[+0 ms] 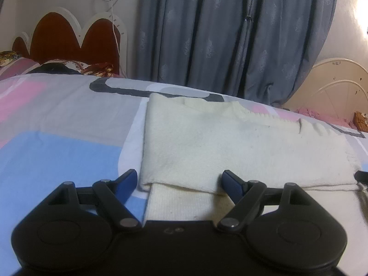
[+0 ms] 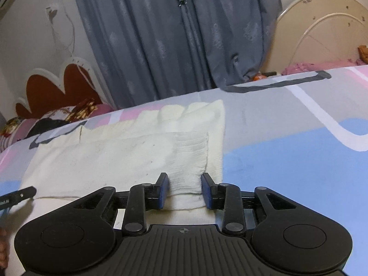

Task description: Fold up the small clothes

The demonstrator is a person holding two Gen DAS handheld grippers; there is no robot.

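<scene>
Pretty dim, warm indoor light with a bluish cast. Brightest glow is at the upper right on the cream plaster wall [image 1: 354,23]. Soft shadows, no harsh glare. Heavy fisheye bending, dark corners, everything slightly soft and noisy.

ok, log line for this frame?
left tool open | right tool open, straddling sweater edge | sweater partly folded on bed

Cream knit sweater [image 1: 230,142], lying flat on the patterned bedsheet [image 1: 57,151], partly folded, one sleeve with ribbed cuff [image 2: 191,158] folded across the body, ribbed neckline toward the far edge of the bed, faint specks on the fabric
</scene>
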